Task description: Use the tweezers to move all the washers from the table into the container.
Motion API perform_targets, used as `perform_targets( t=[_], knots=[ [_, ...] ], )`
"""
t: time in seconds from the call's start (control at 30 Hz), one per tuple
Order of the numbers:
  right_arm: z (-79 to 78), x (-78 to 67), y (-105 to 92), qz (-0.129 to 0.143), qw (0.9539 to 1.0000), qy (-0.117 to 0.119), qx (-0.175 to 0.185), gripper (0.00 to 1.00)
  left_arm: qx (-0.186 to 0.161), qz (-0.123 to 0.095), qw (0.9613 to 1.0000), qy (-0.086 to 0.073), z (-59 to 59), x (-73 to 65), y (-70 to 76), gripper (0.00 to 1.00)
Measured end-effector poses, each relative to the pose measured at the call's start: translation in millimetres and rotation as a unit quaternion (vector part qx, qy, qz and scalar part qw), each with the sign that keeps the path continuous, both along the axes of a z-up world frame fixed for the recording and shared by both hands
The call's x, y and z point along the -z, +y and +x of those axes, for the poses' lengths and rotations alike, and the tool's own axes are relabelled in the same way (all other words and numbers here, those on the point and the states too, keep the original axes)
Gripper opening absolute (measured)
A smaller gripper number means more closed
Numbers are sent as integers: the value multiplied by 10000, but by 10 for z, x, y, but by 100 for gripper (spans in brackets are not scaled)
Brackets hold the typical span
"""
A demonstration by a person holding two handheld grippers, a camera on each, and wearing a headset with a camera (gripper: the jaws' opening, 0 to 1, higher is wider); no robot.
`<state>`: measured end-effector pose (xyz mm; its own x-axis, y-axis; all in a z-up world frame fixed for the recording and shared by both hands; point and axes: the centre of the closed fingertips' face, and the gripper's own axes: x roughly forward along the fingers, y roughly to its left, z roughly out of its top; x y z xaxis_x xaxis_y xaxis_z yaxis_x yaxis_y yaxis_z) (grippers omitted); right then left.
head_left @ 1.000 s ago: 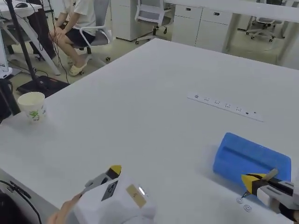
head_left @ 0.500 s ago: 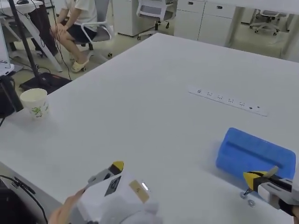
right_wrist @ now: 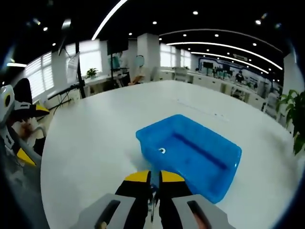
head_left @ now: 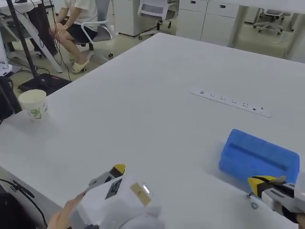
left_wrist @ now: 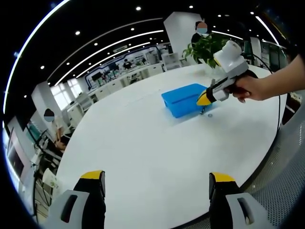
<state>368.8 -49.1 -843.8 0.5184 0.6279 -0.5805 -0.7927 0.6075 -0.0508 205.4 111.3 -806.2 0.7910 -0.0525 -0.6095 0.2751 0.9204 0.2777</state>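
Observation:
The blue container point(head_left: 259, 157) lies on the white table at the right; one washer point(right_wrist: 162, 150) rests on its floor. My right gripper point(head_left: 259, 182) hovers just in front of its near edge, shut on thin metal tweezers point(right_wrist: 152, 183) that point down at the table. A small washer point(head_left: 254, 205) lies on the table beside the tweezer tips. In the left gripper view the right gripper point(left_wrist: 209, 95) sits in front of the container point(left_wrist: 183, 98). My left gripper point(left_wrist: 157, 179) stands open and holds nothing, low at the table's near left point(head_left: 114, 174).
A paper cup point(head_left: 32, 106) stands near the table's left edge. A white power strip point(head_left: 231, 101) lies beyond the container. A person sits on a chair point(head_left: 95, 28) past the far left corner. Cables point(head_left: 14, 191) hang at the near left edge.
The head camera has shifted a little. Both grippers keep about the same places relative to the container; the tweezers stay held.

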Motion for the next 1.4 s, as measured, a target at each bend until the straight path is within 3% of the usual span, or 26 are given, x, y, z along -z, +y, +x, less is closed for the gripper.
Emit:
perform_targets(
  t=[0.03,0.07,0.1,0.47,0.63,1.0,1.17,1.4],
  knots=[
    [-18,51,-13,-195,9997,-56,-103,3,1,1,10000,-2,0,-1,-1,92],
    [-15,55,14,-175,9994,-229,-209,2,2,5,10000,-5,1,-2,0,92],
    [-30,46,26,-100,9995,-232,-197,2,2,3,10000,-7,1,-3,0,92],
    [9,-4,14,263,9990,355,68,2,7,9,10000,-13,1,-6,-1,92],
    [-5,-62,-4,278,9990,338,44,1,7,6,10000,-25,2,-12,-1,92],
    [0,-401,-81,430,9988,239,-15,1,15,17,10000,-22,4,1,-1,92],
    [-1,-662,-57,472,9989,76,-14,1,-1,25,10000,-23,5,4,5,92],
    [113,-795,-93,457,9989,-98,44,1,-11,42,10000,-9,2,11,11,92]
  ],
)
